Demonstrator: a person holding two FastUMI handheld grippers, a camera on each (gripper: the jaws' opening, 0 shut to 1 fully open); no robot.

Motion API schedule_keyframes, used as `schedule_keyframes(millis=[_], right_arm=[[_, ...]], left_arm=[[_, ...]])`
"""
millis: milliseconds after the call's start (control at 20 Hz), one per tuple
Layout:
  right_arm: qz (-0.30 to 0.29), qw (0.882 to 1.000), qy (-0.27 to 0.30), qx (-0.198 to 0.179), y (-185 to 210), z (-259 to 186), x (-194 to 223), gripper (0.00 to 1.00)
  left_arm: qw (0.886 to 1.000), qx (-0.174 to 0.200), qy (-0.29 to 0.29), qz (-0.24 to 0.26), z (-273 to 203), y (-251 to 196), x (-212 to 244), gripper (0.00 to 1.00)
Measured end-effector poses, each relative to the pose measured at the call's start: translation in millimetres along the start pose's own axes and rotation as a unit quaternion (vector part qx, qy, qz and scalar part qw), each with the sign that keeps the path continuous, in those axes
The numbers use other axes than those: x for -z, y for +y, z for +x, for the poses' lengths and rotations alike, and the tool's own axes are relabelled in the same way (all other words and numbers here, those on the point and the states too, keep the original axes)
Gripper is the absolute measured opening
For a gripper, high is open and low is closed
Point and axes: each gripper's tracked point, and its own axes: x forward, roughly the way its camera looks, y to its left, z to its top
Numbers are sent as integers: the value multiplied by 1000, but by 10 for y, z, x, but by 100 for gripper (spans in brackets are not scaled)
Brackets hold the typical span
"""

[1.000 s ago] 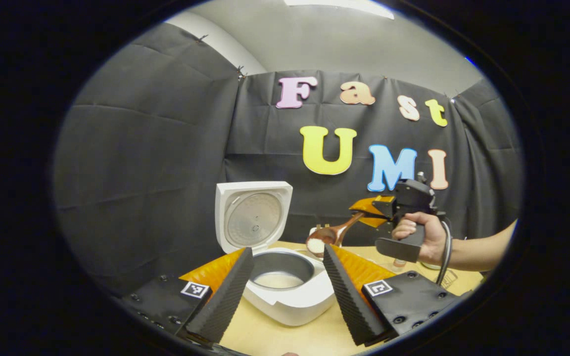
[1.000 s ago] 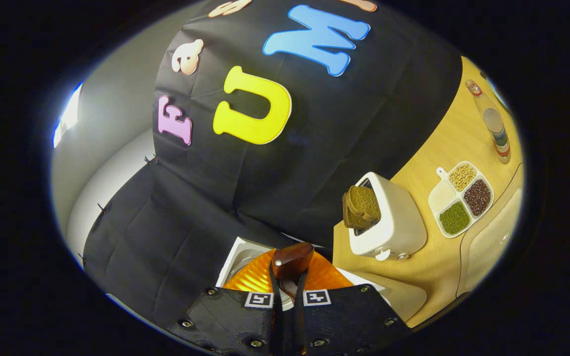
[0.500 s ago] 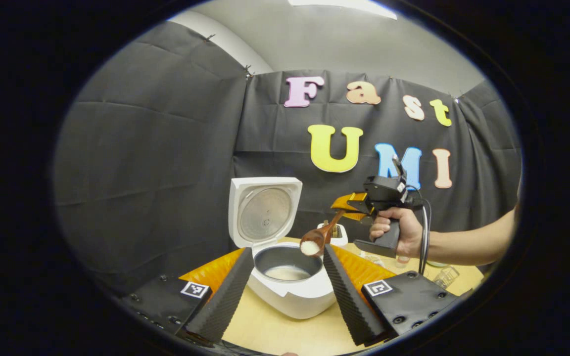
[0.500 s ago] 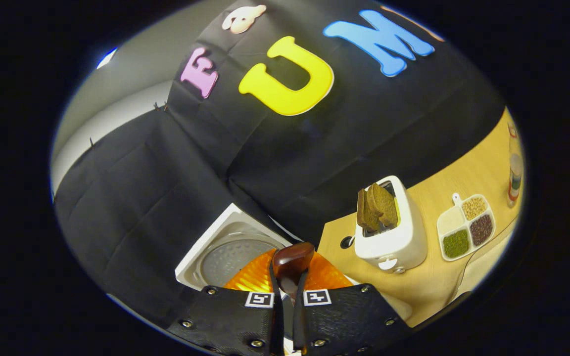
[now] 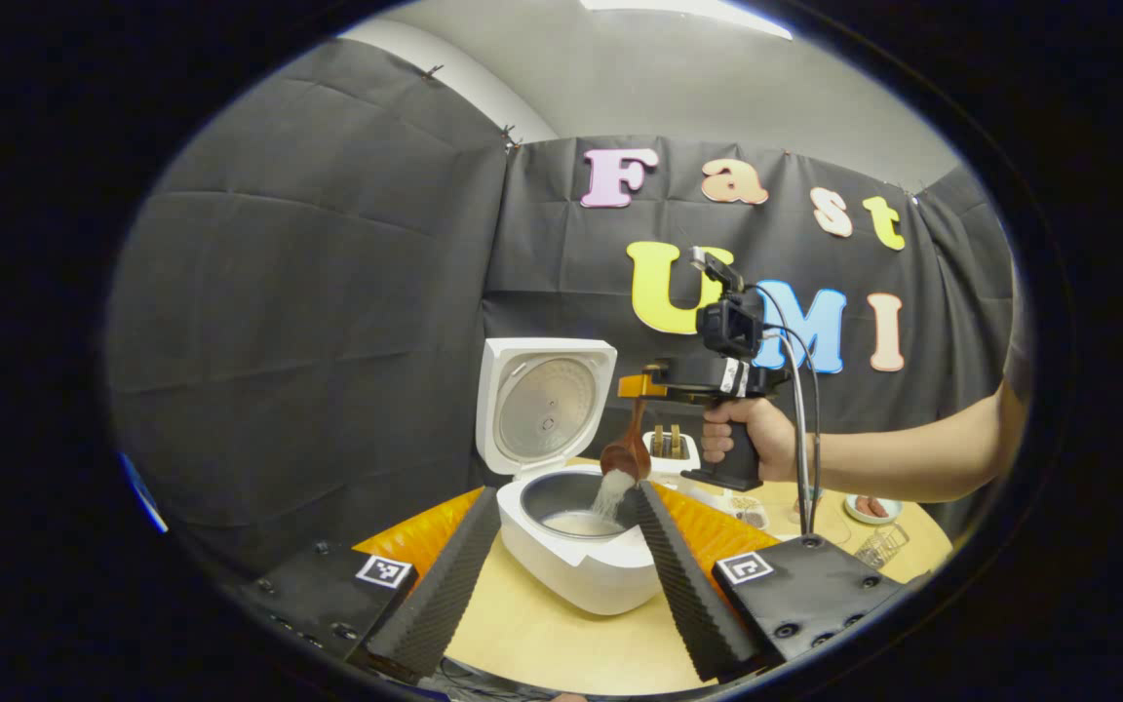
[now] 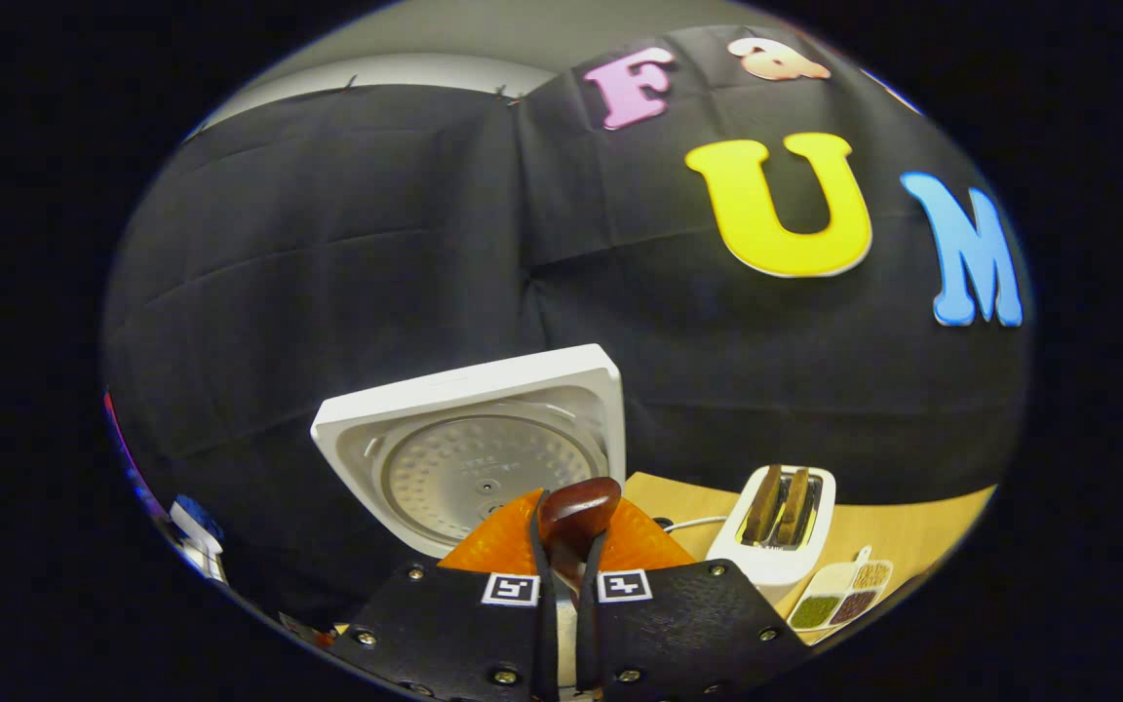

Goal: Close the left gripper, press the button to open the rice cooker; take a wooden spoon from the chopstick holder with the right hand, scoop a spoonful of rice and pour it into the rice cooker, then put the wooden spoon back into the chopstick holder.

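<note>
The white rice cooker (image 5: 586,575) stands on the table with its lid (image 5: 547,405) raised; the lid (image 6: 474,458) also appears in the right gripper view. My right gripper (image 5: 641,386), held by a hand (image 5: 742,439), hovers above the pot. It is shut on the handle of the wooden spoon (image 5: 627,450). The spoon hangs bowl-down and white rice (image 5: 608,492) streams from it into the pot. In the right gripper view the spoon's dark handle end (image 6: 576,512) sticks up between the fingers of my right gripper (image 6: 566,561). My left gripper (image 5: 566,495) stands open in front of the cooker, holding nothing.
A white toaster (image 6: 781,526) with bread slices stands behind the cooker on the wooden table (image 5: 542,639). Beside it lies a divided dish of grains (image 6: 839,604). To the right are a small glass (image 5: 875,546) and a little plate (image 5: 871,507).
My right gripper has moved left over the cooker and rolled, tipping the spoon bowl-down; the rice it carried now pours into the pot. My left gripper stays open.
</note>
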Motion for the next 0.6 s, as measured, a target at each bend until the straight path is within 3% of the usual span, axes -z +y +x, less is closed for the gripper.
schedule_keyframes(millis=[200, 350, 450, 600], right_arm=[[-100, 994, -18, -43, 274, -113, -134, 7], [-124, 990, -20, -69, 321, -145, -174, 7], [-90, 993, -27, -66, 233, -149, -210, 8], [36, 997, -41, -55, 3, -260, -364, 7]], left_arm=[[1000, -8, -2, -1, -4, 17, 24, 98], [1000, -8, -5, -2, 1, -9, 7, 98], [1000, -7, -6, -2, -7, -22, -2, 96], [1000, -3, -14, -5, -14, -23, -24, 96]])
